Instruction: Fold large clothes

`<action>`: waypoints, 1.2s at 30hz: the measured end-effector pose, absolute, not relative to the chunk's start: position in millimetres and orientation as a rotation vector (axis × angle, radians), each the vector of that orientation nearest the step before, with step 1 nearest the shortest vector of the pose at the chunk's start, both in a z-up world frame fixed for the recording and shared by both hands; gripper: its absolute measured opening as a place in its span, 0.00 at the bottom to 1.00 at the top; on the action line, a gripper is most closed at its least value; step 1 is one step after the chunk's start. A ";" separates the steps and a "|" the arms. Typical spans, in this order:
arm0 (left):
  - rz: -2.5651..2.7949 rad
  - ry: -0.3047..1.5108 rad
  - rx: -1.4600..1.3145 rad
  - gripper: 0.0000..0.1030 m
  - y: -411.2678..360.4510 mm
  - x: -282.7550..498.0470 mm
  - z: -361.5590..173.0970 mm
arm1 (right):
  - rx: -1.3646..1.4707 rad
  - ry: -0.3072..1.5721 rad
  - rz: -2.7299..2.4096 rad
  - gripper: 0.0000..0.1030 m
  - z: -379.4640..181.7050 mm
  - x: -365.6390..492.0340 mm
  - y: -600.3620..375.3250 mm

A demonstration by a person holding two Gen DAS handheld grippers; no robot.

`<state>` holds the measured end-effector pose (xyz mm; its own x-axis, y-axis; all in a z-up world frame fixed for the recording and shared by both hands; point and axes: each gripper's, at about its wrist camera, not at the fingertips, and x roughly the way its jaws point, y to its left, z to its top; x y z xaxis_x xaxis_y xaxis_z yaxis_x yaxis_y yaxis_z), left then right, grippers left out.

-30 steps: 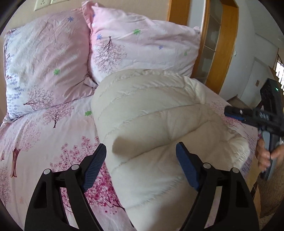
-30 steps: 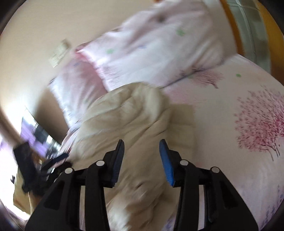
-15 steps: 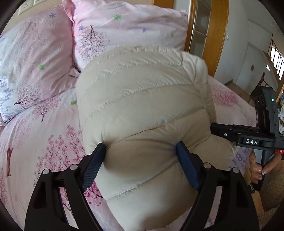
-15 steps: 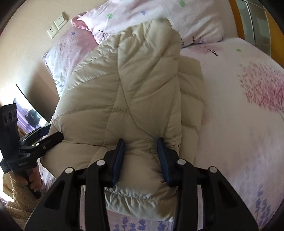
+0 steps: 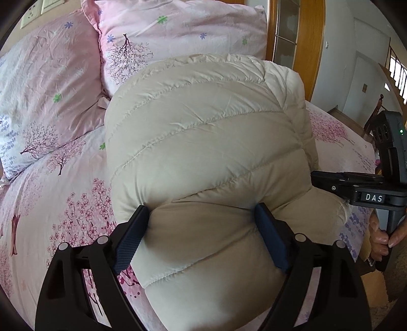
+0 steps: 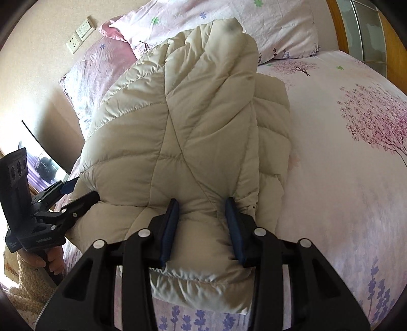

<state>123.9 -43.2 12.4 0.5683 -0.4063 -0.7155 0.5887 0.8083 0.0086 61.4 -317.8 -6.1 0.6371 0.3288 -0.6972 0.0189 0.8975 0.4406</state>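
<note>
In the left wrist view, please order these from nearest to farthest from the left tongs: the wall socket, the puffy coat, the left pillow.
1. Puffy coat, between the left tongs.
2. Left pillow, behind, leftward.
3. Wall socket, on the wall, top left.

A bed [image 5: 63,193] with a pink blossom-print sheet carries a folded cream puffer jacket [image 5: 203,152] and 2 matching pillows [image 5: 45,84] propped at its head, just beyond the jacket.

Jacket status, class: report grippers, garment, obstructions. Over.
Left gripper jaws wide, just opening, jacket bulging between them. Right gripper clamped on jacket edge. Jacket folded, bunched on bed. Nothing in the way.
</note>
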 end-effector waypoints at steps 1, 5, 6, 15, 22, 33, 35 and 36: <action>-0.594 0.766 0.264 0.84 -43.4 123.5 11.9 | 0.434 0.873 0.188 0.37 -6.0 60.8 -318.5; -0.604 0.763 0.277 0.85 -42.4 121.3 15.4 | 0.477 0.923 0.238 0.40 -0.6 61.1 -330.0; -0.619 0.771 0.263 0.85 -38.7 122.2 19.7 | 0.520 0.933 0.256 0.44 3.5 63.0 -337.1; -0.625 0.768 0.051 0.85 2.8 193.3 75.2 | 0.770 0.781 0.212 0.68 55.2 132.9 -404.2; -0.560 0.789 0.158 0.85 -32.4 245.9 78.9 | 0.780 0.828 0.185 0.20 41.8 195.8 -408.3; -0.572 0.881 0.173 0.85 -65.5 289.9 47.8 | 0.677 0.969 -0.023 0.16 -1.2 207.4 -423.8; -0.587 0.904 0.166 0.86 -69.7 295.7 38.8 | 0.676 0.982 -0.031 0.16 -8.0 208.7 -427.1; -0.592 0.913 0.164 0.86 -70.7 297.8 34.9 | 0.678 0.989 -0.031 0.16 -11.2 209.4 -428.8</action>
<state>297.8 -70.7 34.9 0.4658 -0.4119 -0.7832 0.5472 0.8296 -0.1109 209.4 -428.8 -11.2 0.5668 0.2726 -0.7775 0.3208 0.7962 0.5130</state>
